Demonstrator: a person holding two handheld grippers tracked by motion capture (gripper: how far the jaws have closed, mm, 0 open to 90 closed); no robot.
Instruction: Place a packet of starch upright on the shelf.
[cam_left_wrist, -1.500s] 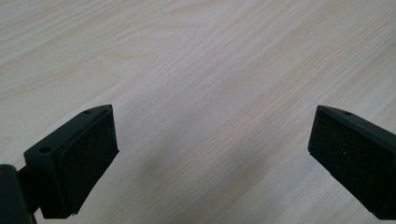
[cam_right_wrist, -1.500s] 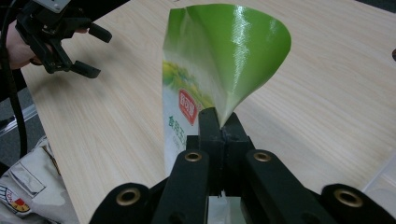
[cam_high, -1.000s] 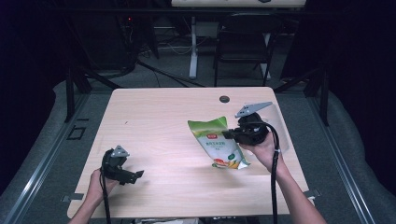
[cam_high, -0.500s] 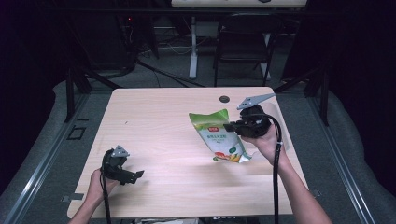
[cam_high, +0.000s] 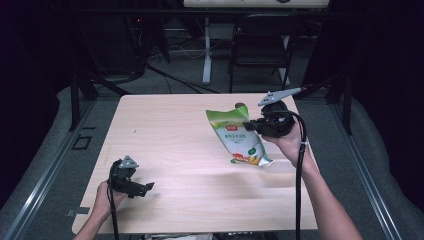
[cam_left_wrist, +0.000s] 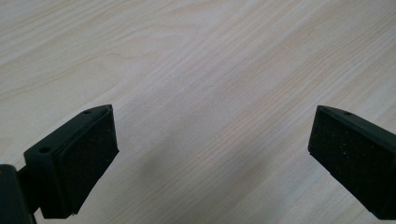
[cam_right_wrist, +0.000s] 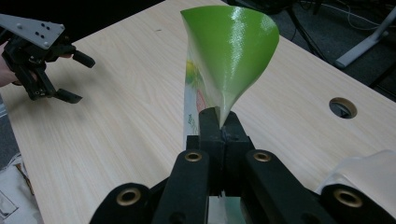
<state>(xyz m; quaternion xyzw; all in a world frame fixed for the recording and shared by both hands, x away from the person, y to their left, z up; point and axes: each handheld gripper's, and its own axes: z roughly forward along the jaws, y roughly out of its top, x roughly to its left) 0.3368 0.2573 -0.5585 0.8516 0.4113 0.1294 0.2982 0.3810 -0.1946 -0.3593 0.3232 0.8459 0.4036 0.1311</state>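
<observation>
1. Since the earlier frames the green bag (cam_high: 238, 135) has come up from the table (cam_high: 165, 130): before it was lying flat, now it hangs tilted, with its lower end just above the wood or perhaps touching it; I cannot tell which.
2. The bag is on the right half of the table, and its upper corner covers part of the round hole (cam_right_wrist: 342, 107) in the tabletop.
3. The right gripper (cam_high: 254, 125) has risen with the bag, and its jaws are pressed together on the right edge of it. In the right gripper view the green foil (cam_right_wrist: 229, 51) curls up like a cone from between the closed jaws.
4. The right hand (cam_high: 290, 145) holds this gripper from below, and the cable (cam_high: 300, 180) hangs down along the forearm.
5. The left gripper (cam_high: 142, 189) has not moved; it stays near the front left corner, well apart from the bag.
6. Its fingers (cam_left_wrist: 77, 158) stand wide apart, with only bare wood between them.
</observation>
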